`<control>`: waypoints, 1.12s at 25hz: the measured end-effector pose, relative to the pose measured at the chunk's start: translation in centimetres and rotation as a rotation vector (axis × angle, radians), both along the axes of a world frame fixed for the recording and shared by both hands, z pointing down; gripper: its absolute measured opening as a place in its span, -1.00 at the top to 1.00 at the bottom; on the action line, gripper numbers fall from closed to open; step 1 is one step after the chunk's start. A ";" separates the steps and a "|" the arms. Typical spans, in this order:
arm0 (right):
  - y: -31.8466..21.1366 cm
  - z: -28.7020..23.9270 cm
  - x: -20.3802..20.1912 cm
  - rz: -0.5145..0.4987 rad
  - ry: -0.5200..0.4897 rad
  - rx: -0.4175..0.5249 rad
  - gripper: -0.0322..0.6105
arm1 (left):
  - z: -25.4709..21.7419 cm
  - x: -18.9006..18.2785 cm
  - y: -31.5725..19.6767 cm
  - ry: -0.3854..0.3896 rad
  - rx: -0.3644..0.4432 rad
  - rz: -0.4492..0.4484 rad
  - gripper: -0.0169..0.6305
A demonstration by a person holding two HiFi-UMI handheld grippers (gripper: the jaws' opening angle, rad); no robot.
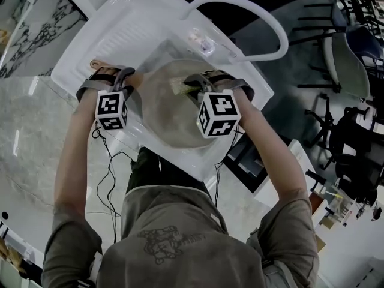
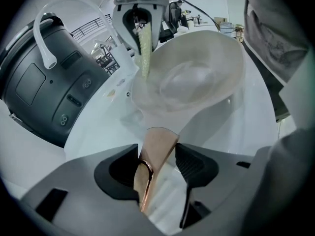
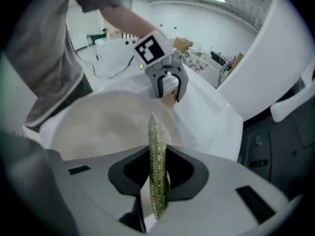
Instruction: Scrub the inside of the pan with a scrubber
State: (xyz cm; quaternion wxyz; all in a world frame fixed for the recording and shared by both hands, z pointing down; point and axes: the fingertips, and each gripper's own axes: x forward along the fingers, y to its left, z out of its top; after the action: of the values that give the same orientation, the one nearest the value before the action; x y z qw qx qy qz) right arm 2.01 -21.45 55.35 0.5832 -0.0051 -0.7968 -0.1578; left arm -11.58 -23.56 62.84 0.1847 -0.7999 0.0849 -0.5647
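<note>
The left gripper (image 2: 160,157) is clamped on the pan's handle (image 2: 158,140). The right gripper (image 3: 156,173) pinches the scrubber (image 3: 157,141) edge-on, just above the pan (image 3: 98,127), which sits in the sink (image 1: 120,17). Best to hold the handle steady, press the scrubber flat and circle the inside. No writing is readable.

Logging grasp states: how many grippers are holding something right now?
2. The left gripper is shut on the pan handle; the right gripper is shut on the scrubber, held edge-up over the pan. Neither is hidden.
</note>
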 end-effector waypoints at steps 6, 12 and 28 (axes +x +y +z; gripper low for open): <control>-1.8 4.7 -0.7 -0.306 0.137 0.324 0.66 | -0.2 0.2 -0.2 0.015 0.013 0.001 0.21; -1.3 9.4 0.4 -0.435 0.264 0.354 0.65 | -0.3 -0.1 0.0 0.013 0.016 0.004 0.21; 6.4 9.4 9.5 0.060 0.493 -0.254 0.64 | 0.1 -0.1 -0.1 -0.007 0.002 -0.002 0.21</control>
State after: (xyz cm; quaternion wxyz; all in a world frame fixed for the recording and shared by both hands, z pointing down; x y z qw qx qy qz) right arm 11.49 -15.03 64.77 0.7587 -0.0930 -0.6439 -0.0332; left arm -11.69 -23.64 62.97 0.1853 -0.7976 0.0857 -0.5675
